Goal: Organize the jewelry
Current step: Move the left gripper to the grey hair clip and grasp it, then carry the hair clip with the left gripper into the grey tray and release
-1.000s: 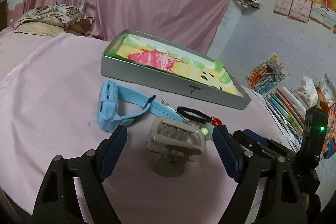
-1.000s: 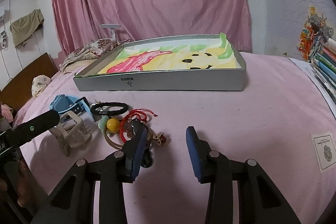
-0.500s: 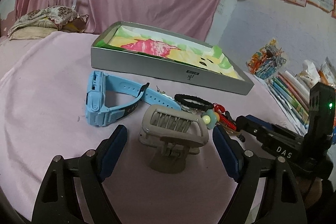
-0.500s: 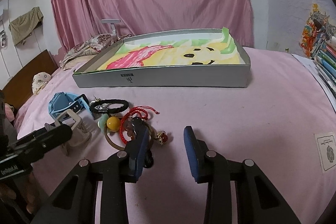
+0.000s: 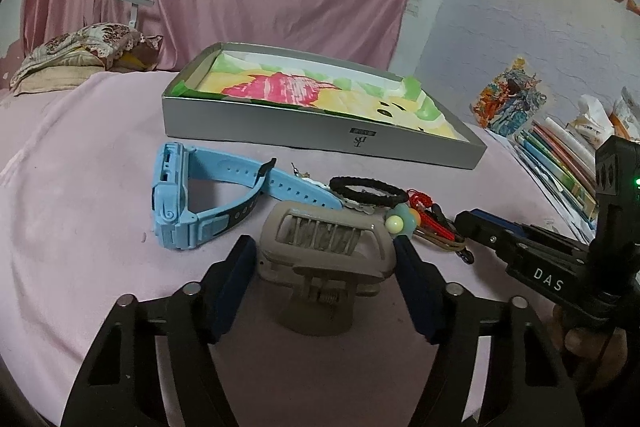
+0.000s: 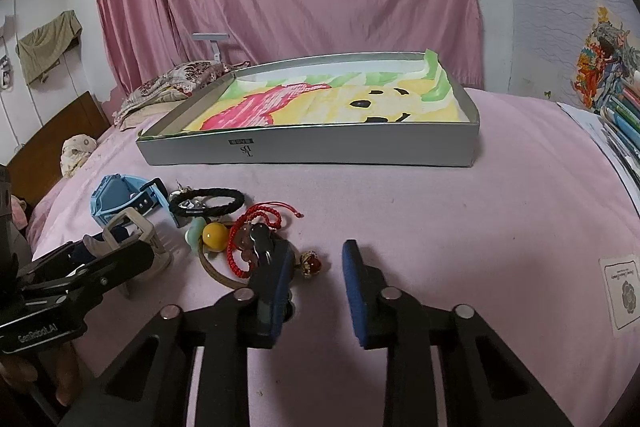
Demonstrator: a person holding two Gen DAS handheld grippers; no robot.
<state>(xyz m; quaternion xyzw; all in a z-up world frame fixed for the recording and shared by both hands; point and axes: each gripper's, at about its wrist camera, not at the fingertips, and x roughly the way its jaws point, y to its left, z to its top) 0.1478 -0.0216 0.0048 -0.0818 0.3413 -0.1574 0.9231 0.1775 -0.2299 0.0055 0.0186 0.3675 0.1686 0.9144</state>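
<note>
Left wrist view: the left gripper straddles the beige hair claw, jaws closing, pads beside its ends, its long axis crosswise between them. Right gripper, closing on nothing, sits beside the red cord bracelet. Beyond, the grey box bears a small unreadable logo; gripper bodies read "DAS" and "GenRobot.AI".

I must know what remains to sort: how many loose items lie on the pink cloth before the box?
About 6: blue watch leftmost, beige clip nearest, black band, flower bobble, red cord, small charm. They overlap, so more may be hidden.
</note>
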